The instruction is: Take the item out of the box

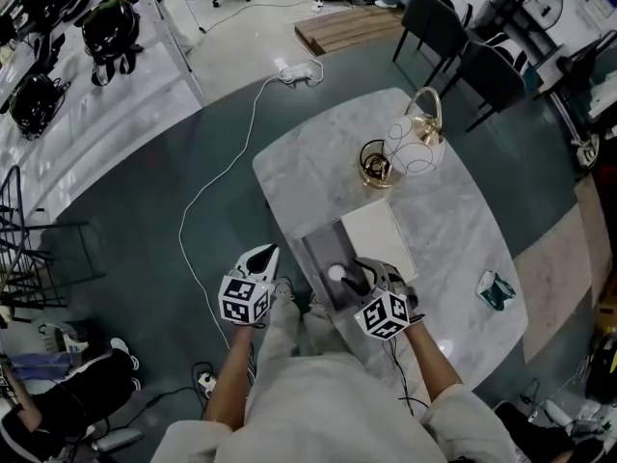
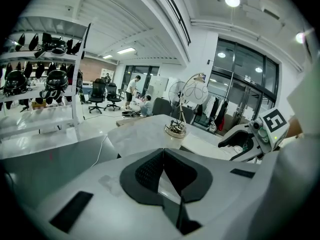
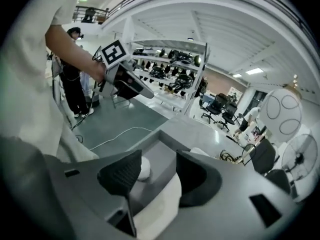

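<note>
A grey open box (image 1: 320, 256) lies at the near edge of the marble table (image 1: 318, 162). A small white rounded item (image 1: 335, 272) rests inside it. The box's white lid (image 1: 379, 237) lies flat just to its right. My right gripper (image 1: 360, 278) hangs over the box's near right part, open, with nothing between its fingers. In the right gripper view the item (image 3: 144, 167) shows just behind the left finger (image 3: 122, 173), inside the grey box (image 3: 162, 156). My left gripper (image 1: 269, 253) is held off the table's left edge, shut and empty, its pads (image 2: 150, 170) meeting at the tip.
A wire globe ornament with a gold base (image 1: 413, 143) stands farther along the table. A small teal object (image 1: 494, 290) lies near the right edge. Dark chairs (image 1: 463, 46) stand beyond the table, a white cable (image 1: 231, 152) runs over the floor, and helmet shelves (image 1: 58, 56) stand at left.
</note>
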{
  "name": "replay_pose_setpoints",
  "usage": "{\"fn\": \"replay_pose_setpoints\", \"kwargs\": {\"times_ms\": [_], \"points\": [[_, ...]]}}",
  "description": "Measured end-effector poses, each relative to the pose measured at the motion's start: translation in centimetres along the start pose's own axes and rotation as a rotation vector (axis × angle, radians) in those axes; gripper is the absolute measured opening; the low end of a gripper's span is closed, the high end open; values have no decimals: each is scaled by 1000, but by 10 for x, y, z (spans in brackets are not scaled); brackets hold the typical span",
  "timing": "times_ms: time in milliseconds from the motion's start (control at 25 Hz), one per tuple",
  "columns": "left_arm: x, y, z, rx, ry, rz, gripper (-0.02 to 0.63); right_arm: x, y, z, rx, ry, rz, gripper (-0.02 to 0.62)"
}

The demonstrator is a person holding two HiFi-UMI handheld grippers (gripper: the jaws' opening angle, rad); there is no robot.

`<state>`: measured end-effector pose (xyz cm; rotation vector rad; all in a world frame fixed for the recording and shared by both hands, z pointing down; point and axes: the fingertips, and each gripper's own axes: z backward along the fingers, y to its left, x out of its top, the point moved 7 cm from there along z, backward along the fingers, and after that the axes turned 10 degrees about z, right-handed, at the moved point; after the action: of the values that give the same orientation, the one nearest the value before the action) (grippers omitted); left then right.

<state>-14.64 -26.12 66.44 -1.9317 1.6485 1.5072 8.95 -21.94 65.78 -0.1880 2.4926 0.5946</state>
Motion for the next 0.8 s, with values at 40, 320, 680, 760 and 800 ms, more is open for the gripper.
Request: {"fn": "replay_pose_setpoints", "kwargs": {"times_ms": [40, 320, 680, 760, 800], "points": [[0, 0, 0, -1, -1, 1, 14, 1, 2, -1, 14, 8, 39, 219], [-2, 1, 3, 5, 7, -8, 15, 6, 19, -8, 125, 63, 303, 218], [-6, 2, 3, 10, 12, -2, 15, 2, 30, -22, 219, 112, 460, 219], [-7, 2, 4, 10, 13, 2, 15, 0, 33, -27, 240, 127, 490, 224], [-7, 3, 4, 10, 13, 3, 14, -1, 35, -29, 253, 136, 506, 225]]}}
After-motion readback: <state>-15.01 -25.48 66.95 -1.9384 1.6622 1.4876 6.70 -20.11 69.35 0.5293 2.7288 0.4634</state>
